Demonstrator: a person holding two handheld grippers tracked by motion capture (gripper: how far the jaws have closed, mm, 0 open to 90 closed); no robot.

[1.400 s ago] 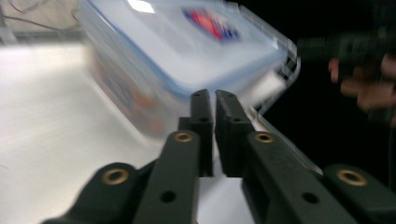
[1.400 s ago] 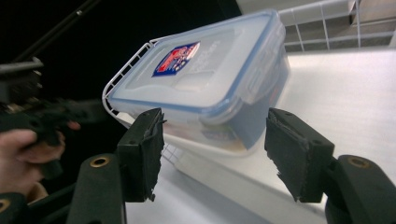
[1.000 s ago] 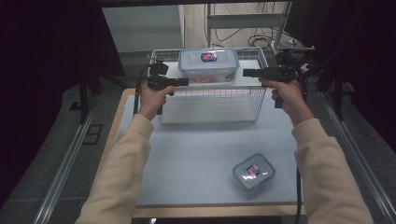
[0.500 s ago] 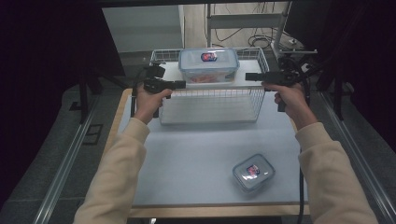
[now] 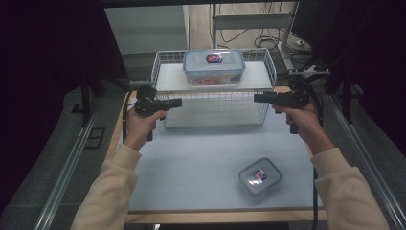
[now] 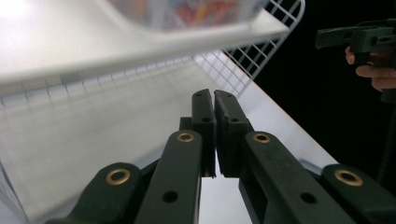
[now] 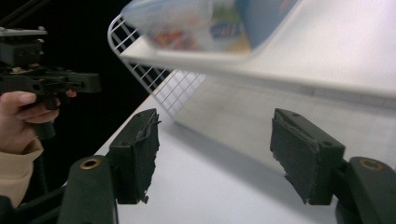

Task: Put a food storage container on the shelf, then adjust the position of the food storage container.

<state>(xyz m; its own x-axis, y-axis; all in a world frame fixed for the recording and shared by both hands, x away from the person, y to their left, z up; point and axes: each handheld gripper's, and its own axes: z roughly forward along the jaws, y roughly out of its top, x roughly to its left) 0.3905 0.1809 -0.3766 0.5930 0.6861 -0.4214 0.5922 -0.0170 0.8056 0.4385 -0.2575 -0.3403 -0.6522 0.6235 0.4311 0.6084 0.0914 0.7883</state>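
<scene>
My left tool has its jaws pressed together with nothing between them, at the left middle of the high view, just beside the wire basket's left end. My right tool is at the right middle, near the basket's right end; its jaws stand wide apart and have just been opening, with nothing between them. The basket sits upside down at the far side of the table. A lidded box rests on top of it. A smaller box lies on the table at lower right, well apart from both tools.
</scene>
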